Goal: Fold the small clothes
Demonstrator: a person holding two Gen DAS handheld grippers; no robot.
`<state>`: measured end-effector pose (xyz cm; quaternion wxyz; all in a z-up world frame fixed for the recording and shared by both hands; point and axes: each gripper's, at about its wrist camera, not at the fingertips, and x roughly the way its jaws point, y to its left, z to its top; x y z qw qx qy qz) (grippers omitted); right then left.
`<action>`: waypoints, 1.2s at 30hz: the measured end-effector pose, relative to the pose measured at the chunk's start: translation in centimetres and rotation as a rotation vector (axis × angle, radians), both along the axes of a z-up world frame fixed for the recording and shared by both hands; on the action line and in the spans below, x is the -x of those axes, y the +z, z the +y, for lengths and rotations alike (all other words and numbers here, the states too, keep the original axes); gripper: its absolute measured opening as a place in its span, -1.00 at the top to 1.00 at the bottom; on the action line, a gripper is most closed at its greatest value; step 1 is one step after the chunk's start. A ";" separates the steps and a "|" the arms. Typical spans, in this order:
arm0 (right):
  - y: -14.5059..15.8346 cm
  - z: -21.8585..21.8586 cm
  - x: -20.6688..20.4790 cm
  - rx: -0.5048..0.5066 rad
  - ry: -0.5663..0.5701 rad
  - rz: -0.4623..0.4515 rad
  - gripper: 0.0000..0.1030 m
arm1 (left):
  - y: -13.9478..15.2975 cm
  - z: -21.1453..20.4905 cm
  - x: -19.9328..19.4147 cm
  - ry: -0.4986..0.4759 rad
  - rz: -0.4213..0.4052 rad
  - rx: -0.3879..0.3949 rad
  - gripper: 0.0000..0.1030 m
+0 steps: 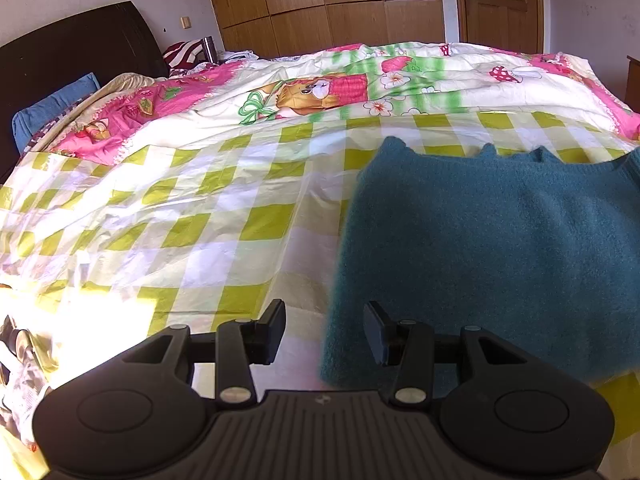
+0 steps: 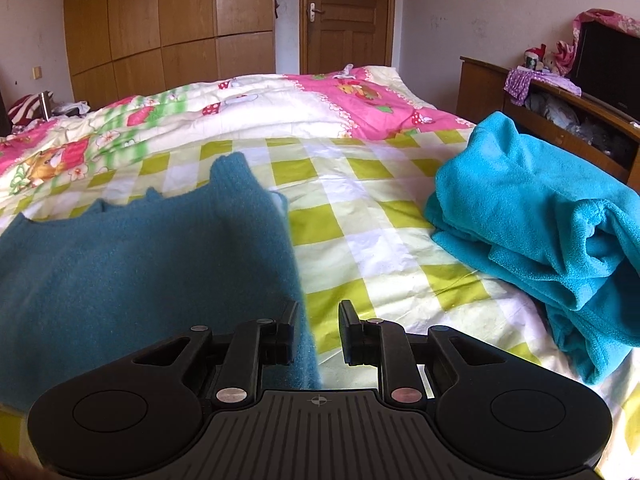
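A: Nearest, the left claw stands half open, gripping nothing; the teal sweater's left edge sits just between its fingers.
B: And the right claw?
A: Narrow, the sweater's right edge by its left finger, unpinched. Sweater lies on the checked bed; folded turquoise fleece further right.

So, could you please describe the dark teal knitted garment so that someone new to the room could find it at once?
Start at the bed's green-and-white checked sheet, in front of the pink cartoon quilt. The dark teal knitted garment lies flat on it at the near edge, left of a bright turquoise fleece pile. It is the darker, fuzzier, flat piece; the fleece is brighter and heaped.
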<state>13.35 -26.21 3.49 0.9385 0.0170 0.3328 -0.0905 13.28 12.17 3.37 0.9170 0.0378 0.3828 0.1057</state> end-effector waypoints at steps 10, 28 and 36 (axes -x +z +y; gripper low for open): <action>1.0 1.9 2.0 0.001 0.054 -0.038 0.60 | 1.5 -1.8 1.8 -0.037 -0.051 -0.023 -0.12; -0.9 0.5 6.0 -0.321 0.022 0.041 0.38 | 0.0 -4.1 -0.2 -0.130 -0.084 0.091 -0.12; -4.6 -1.7 3.2 -0.643 -0.049 0.101 0.03 | -2.3 -5.9 -3.1 -0.172 -0.073 0.100 -0.12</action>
